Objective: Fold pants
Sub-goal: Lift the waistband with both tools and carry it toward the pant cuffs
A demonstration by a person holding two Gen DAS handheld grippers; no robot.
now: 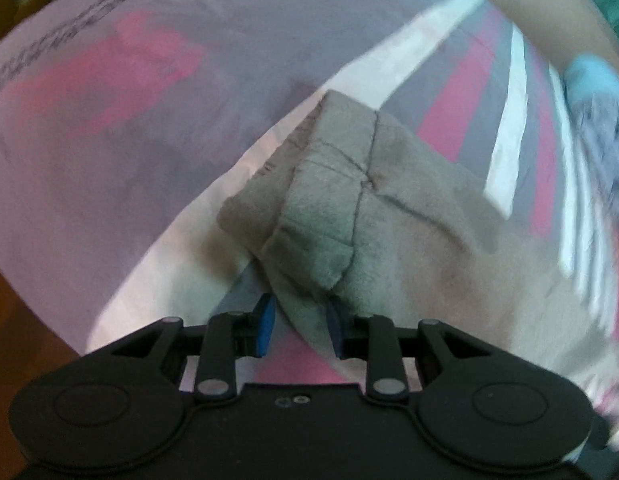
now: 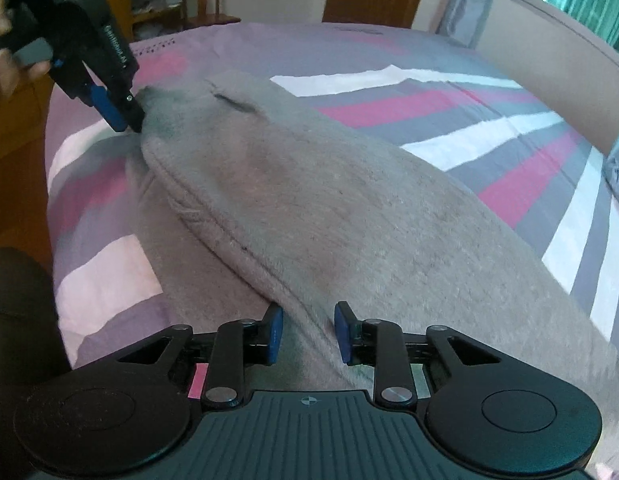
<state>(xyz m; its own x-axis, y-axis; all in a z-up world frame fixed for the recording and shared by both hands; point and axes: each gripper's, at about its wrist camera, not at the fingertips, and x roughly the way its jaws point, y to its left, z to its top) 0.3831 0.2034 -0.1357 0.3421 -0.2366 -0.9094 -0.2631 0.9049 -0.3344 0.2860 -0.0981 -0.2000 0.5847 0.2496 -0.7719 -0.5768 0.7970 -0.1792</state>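
Folding began with the soft grey fleece pants [image 2: 309,200] lying doubled along the pink, grey and white striped bed [image 2: 489,128]. I had my left hand-held gripper [image 1: 299,322] slightly parted around one bunched end, my right hand-held gripper [image 2: 309,332] slightly parted astride the folded edge. Light, limp and thick, the cloth seemed best pinched at seams and hems.

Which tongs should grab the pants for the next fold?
Probably the right tongs: open, straddling the folded edge of the grey pants. The left tongs sit at a bunched corner.
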